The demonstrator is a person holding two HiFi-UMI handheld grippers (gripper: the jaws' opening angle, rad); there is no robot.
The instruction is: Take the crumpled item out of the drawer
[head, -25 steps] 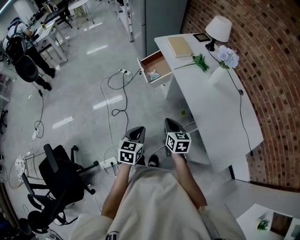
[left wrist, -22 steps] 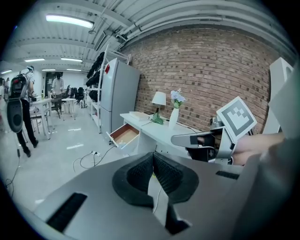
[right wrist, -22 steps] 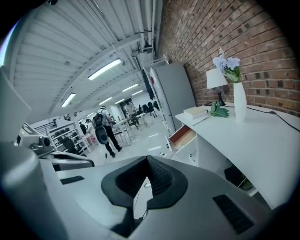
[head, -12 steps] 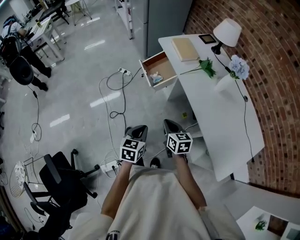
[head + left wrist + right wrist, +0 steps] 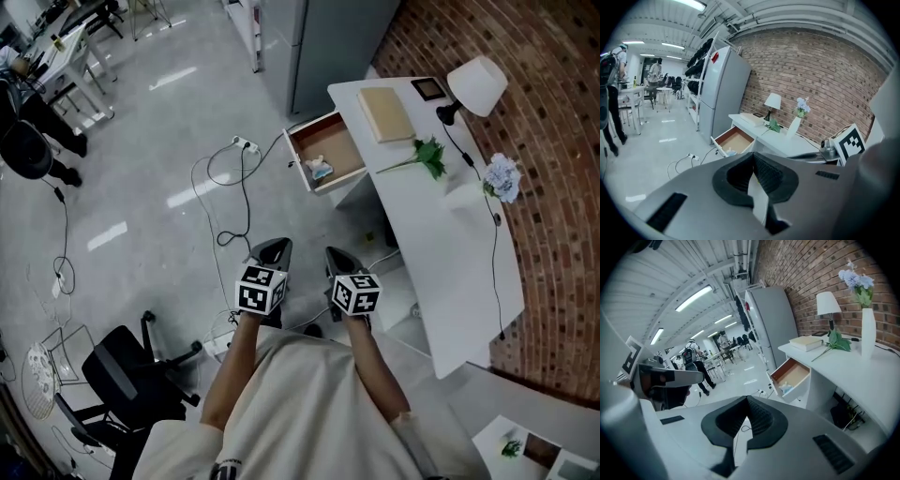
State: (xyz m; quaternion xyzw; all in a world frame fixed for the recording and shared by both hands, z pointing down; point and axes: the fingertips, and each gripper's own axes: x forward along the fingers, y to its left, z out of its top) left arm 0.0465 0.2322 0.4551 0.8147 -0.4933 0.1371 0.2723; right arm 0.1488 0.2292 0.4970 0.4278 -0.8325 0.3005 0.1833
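White desk [image 5: 441,253] upper right, drawer [image 5: 349,150] open, crumpled item [image 5: 320,169] inside. Your left gripper [image 5: 273,248] and right gripper [image 5: 338,255] are pressed together, empty; spread one before reaching.

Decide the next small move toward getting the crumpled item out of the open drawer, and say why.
Probably carry the right claw forward toward the open white drawer with a brown floor. Both it and the left claw are shut, empty and well short of the pale crumpled item lying inside, so reaching comes before opening to grasp.
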